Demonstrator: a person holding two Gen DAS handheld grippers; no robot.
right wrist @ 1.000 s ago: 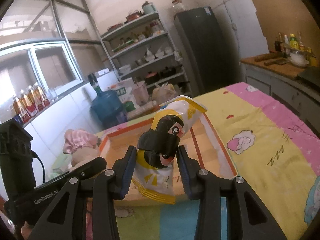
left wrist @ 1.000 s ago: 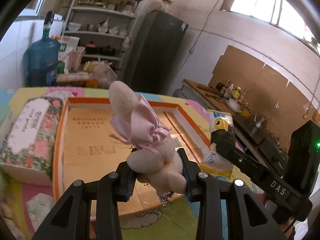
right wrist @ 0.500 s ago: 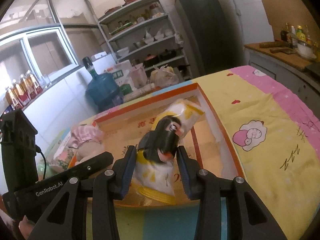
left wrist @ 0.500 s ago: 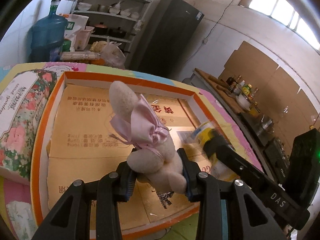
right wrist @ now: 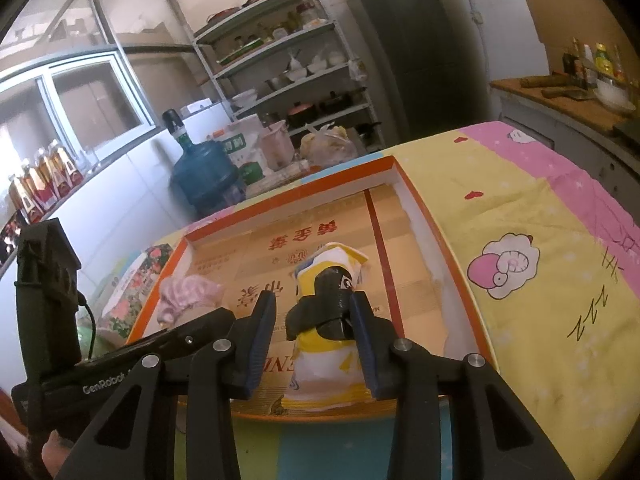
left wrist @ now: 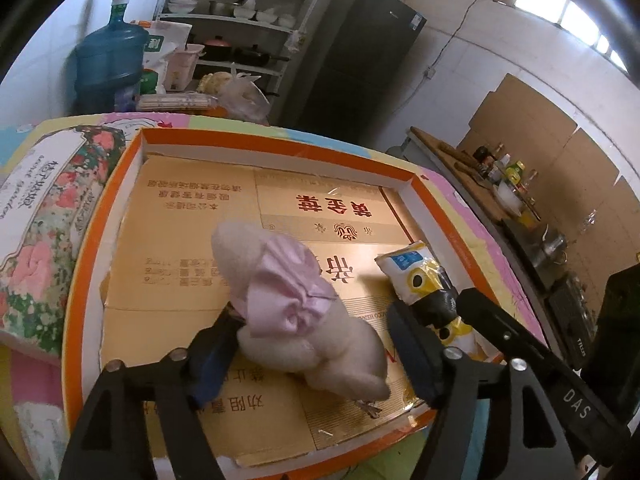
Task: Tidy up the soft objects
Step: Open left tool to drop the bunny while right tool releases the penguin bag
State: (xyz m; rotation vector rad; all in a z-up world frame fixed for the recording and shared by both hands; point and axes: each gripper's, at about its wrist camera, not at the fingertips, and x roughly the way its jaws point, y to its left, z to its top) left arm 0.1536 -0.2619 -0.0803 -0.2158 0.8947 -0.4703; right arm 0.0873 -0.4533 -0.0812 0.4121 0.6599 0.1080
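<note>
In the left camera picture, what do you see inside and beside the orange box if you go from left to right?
Flowery tissue pack → orange box's left wall → plush bunny with pink bow → yellow snack pouch → orange box's right wall → kitchen counter with bottles.

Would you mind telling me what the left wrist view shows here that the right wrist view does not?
Only the left wrist view shows the plush toy's cream body lying between the left gripper's opening jaws, free of the right-hand pad.

Only the right wrist view shows the bottles on the window ledge and the sheep print on the cloth.

Both show the orange tray, the pink bow, the yellow packet pinched by the right gripper, the water jug and the fridge.
</note>
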